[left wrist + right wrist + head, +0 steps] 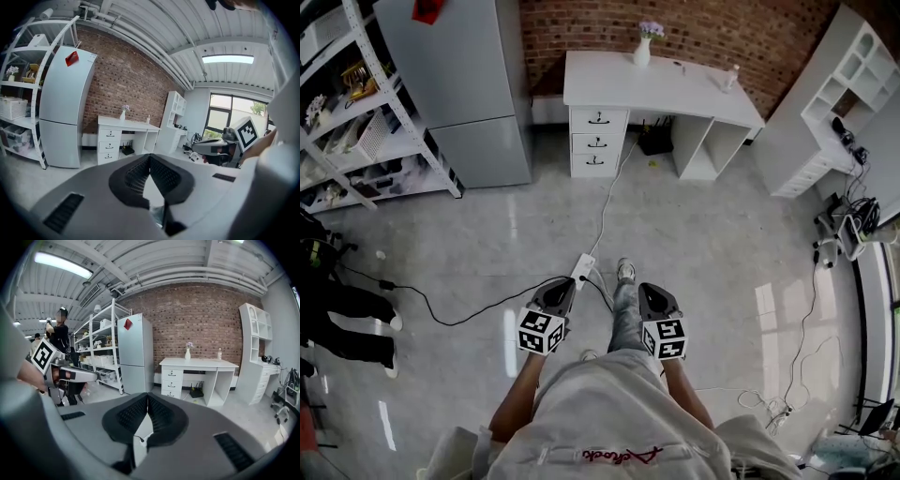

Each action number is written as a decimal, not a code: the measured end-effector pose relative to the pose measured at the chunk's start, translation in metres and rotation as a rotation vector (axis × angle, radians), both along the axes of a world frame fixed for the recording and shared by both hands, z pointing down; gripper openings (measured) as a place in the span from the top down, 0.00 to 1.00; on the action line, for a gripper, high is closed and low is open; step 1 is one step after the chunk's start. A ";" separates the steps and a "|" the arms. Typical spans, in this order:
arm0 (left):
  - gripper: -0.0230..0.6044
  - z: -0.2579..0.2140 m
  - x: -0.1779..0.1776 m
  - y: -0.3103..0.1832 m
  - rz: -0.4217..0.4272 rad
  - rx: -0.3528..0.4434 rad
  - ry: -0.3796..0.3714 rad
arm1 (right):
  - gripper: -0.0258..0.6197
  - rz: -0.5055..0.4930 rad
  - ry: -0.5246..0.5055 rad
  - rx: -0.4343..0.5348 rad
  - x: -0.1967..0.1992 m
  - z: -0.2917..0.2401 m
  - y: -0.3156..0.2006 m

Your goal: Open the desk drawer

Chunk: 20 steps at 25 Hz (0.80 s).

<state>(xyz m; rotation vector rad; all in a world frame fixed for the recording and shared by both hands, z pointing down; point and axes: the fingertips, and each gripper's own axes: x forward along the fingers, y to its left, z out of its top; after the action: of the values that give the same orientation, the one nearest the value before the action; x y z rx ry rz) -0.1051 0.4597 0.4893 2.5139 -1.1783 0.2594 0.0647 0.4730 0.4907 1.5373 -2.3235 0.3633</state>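
A white desk (656, 89) stands against the brick wall far ahead, with three drawers (598, 141) stacked at its left end, all pushed in. The same desk (123, 125) and drawers (108, 144) show small in the left gripper view, and the desk (199, 363) with its drawers (171, 382) in the right gripper view. I hold both grippers close to my body, well short of the desk. My left gripper (563, 287) is shut with nothing in it, its tips (150, 156) touching. My right gripper (651, 292) is shut and empty too, tips (148, 395) together.
A grey fridge (469, 84) and a metal shelf rack (356, 112) stand left of the desk, a white cabinet (839, 103) to the right. A power strip (583, 266) and cables (605, 202) lie on the floor between me and the desk. A person's legs (347, 319) show at left.
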 end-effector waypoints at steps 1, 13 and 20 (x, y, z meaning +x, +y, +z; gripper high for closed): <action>0.95 0.001 -0.001 -0.002 -0.003 0.000 -0.001 | 0.93 -0.005 -0.001 0.000 -0.001 0.001 -0.003; 0.95 0.008 0.021 -0.078 -0.041 0.005 -0.027 | 0.93 -0.037 -0.033 -0.022 0.023 0.022 -0.078; 0.95 0.008 0.046 -0.163 -0.092 -0.015 -0.048 | 0.93 -0.087 -0.046 -0.033 0.049 0.022 -0.172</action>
<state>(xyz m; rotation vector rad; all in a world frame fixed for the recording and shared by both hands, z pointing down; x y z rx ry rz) -0.0591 0.2963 0.4976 2.4455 -1.3024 0.3052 0.1133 0.3011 0.5129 1.4215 -2.3984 0.4174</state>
